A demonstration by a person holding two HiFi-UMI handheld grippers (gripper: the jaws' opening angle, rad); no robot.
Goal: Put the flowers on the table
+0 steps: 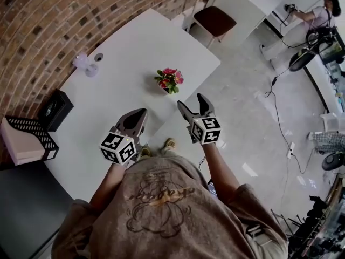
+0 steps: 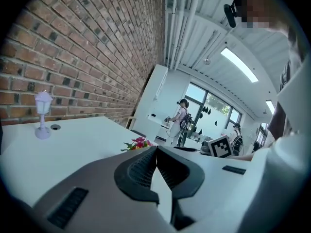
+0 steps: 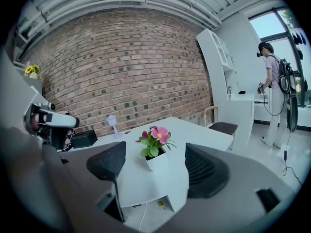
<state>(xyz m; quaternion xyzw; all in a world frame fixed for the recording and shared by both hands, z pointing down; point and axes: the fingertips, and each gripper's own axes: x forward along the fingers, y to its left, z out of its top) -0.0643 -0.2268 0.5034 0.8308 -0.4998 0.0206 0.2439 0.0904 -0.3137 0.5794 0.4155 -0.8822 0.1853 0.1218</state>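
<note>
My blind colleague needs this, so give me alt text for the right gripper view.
A white pot of pink flowers stands on a white table, framed by the right gripper's open, empty jaws. Brick wall behind; a person stands at right.

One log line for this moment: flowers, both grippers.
flowers: potted, upright on white table | left gripper: shut, empty | right gripper: open, empty, not touching pot
</note>
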